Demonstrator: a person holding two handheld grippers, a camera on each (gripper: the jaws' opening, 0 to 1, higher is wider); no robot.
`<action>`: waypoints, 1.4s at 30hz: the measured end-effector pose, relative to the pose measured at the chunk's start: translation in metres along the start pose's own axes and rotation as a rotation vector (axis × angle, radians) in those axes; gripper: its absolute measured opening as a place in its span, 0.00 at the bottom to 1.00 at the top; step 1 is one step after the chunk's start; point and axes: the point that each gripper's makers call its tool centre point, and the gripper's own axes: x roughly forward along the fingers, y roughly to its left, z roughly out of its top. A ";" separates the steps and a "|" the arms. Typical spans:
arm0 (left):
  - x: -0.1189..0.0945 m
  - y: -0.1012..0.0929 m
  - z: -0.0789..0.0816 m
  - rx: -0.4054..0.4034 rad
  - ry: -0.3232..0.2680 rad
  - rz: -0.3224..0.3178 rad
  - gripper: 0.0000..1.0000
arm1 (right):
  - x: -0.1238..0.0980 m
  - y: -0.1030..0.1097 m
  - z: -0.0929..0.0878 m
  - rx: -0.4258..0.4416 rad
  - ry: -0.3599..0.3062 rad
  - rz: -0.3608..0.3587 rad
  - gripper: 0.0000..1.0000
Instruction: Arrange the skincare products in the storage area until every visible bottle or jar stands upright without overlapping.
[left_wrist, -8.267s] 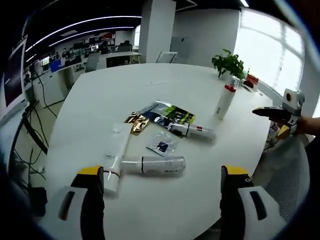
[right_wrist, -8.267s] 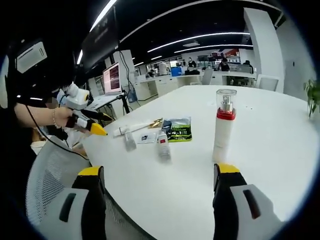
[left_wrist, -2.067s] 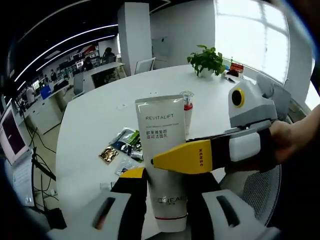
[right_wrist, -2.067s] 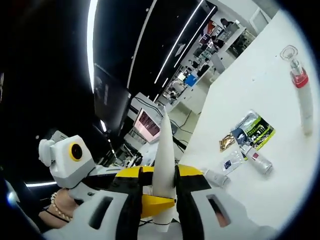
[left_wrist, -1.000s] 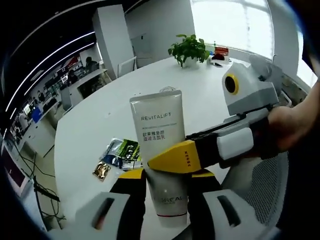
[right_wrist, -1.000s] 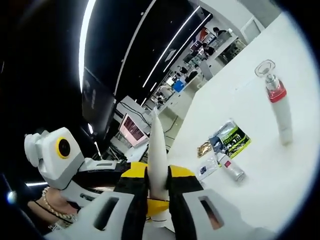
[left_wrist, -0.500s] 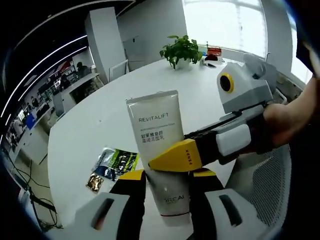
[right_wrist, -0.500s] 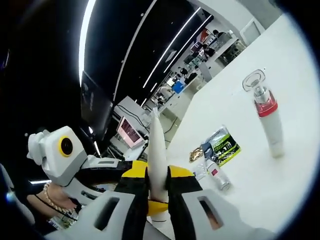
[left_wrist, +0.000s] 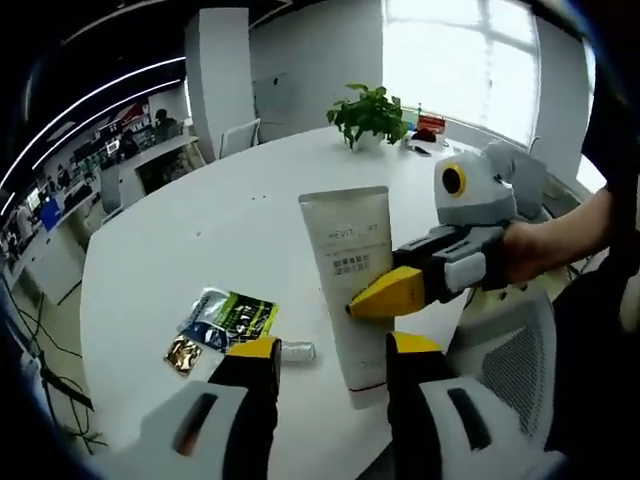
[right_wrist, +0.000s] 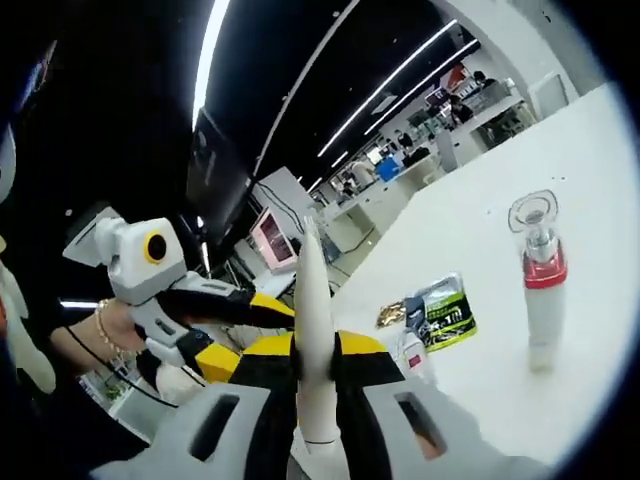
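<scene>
Right tool (right_wrist: 318, 385) clamped shut on white tube (left_wrist: 352, 270), held upright above surface (left_wrist: 230, 230) edge, cap end down. Left tool (left_wrist: 330, 362) stood open, jaws apart and empty, just below tube. In left gripper view, right tool (left_wrist: 372, 303) reached in from right, gripped by hand (left_wrist: 545, 245). Beyond: green sachet (left_wrist: 230, 317), gold sachet (left_wrist: 184, 353), small bottle (left_wrist: 296, 351) lying flat. Red-collared pump bottle (right_wrist: 541, 290) stood upright, well apart. Potted plant (left_wrist: 368, 110) at far edge.

tube (left_wrist: 352, 275) white | bottle (right_wrist: 541, 290) white, red collar | sachet (left_wrist: 232, 317) green-black
</scene>
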 end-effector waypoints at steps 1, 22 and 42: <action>-0.003 -0.004 0.005 -0.024 -0.024 -0.031 0.43 | -0.001 0.002 -0.001 -0.018 0.012 0.012 0.12; -0.028 -0.052 0.019 -0.026 -0.159 -0.406 0.31 | -0.006 0.066 -0.033 -0.295 0.227 0.334 0.12; -0.006 -0.066 -0.024 0.335 0.013 -0.387 0.21 | 0.005 0.054 -0.075 -0.627 0.351 0.293 0.13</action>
